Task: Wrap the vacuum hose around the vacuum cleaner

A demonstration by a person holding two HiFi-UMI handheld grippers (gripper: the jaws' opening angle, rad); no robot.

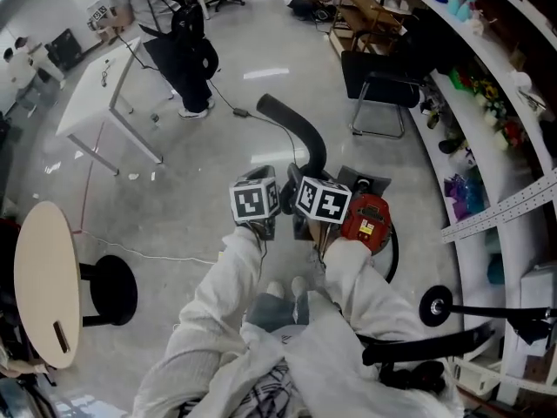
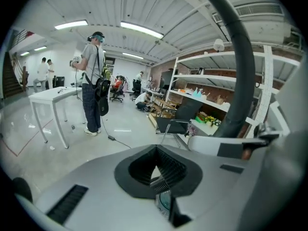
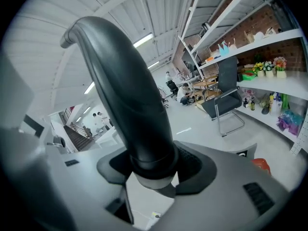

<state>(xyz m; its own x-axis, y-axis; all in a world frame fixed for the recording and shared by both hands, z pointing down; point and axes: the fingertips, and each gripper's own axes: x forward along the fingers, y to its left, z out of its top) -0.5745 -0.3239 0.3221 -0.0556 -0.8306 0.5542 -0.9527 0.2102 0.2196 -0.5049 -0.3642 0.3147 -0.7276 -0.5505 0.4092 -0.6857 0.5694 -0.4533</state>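
Observation:
A red vacuum cleaner [image 1: 367,220] stands on the floor just ahead of my feet. Its rigid black tube [image 1: 300,129] curves up and away from it. My right gripper [image 1: 306,183] is shut on that black tube [image 3: 130,100], which rises straight out of the jaws of my right gripper [image 3: 149,172]. My left gripper [image 1: 259,190] sits close beside it on the left. A ribbed grey stretch of hose [image 2: 162,181] is pinched between the jaws of my left gripper [image 2: 159,177], and the black tube [image 2: 238,71] stands to its right. The cubes hide both sets of jaws in the head view.
A black chair [image 1: 379,81] stands beyond the vacuum, with long shelves [image 1: 487,120] along the right. A white table [image 1: 104,85] and a standing person [image 1: 165,24] are at far left. A round beige table [image 1: 48,281] and black stool [image 1: 109,290] are near left.

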